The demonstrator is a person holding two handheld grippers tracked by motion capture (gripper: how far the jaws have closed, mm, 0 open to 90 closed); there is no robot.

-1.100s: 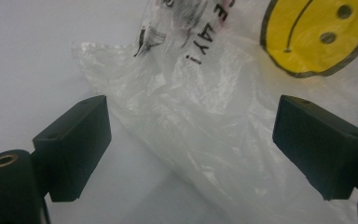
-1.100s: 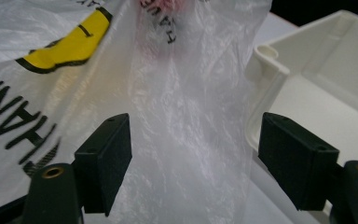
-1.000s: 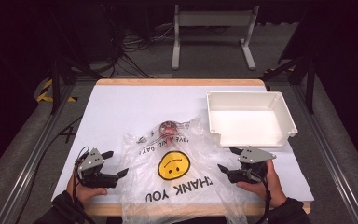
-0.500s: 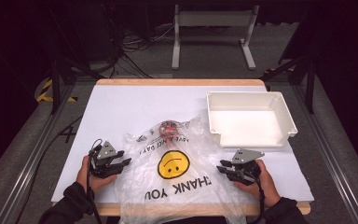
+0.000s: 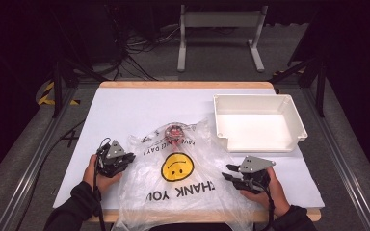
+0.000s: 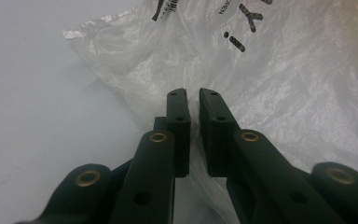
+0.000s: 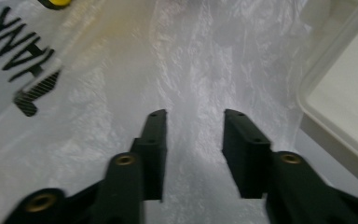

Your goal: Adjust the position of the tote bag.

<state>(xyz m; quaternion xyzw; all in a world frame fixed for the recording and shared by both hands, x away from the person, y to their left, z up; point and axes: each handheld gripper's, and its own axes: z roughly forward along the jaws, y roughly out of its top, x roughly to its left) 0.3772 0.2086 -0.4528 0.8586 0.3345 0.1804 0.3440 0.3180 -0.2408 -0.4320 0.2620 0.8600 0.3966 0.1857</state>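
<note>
Left gripper (image 6: pixel 193 100): jaws nearly together, a narrow slit between them, with a fold of the bag's left edge running into that slit; whether the film is pinched I cannot tell. Right gripper (image 7: pixel 193 119): jaws apart, a clear gap between them, thin film lying under and beyond the tips, nothing gripped.

Plastic bag (image 5: pixel 183 178): clear, crinkled, glossy, printed with a yellow smiley and black "THANK YOU" lettering. It lies flat on the white table (image 5: pixel 125 108), near edge spilling over the table's front. A small reddish thing (image 5: pixel 175 130) sits inside the bag's far end; too small to identify.

White tray (image 5: pixel 257 125): rigid, rectangular, rounded corners, shallow walls. It stands just beyond the right gripper, touching the bag's right edge or nearly so. Bare table lies open to the left and beyond the bag.

Change from one second ago: the left gripper has moved in from beside the bag to its left edge, and its jaws have drawn closer. The right gripper has come slightly nearer the bag. Bag and tray are unmoved.
</note>
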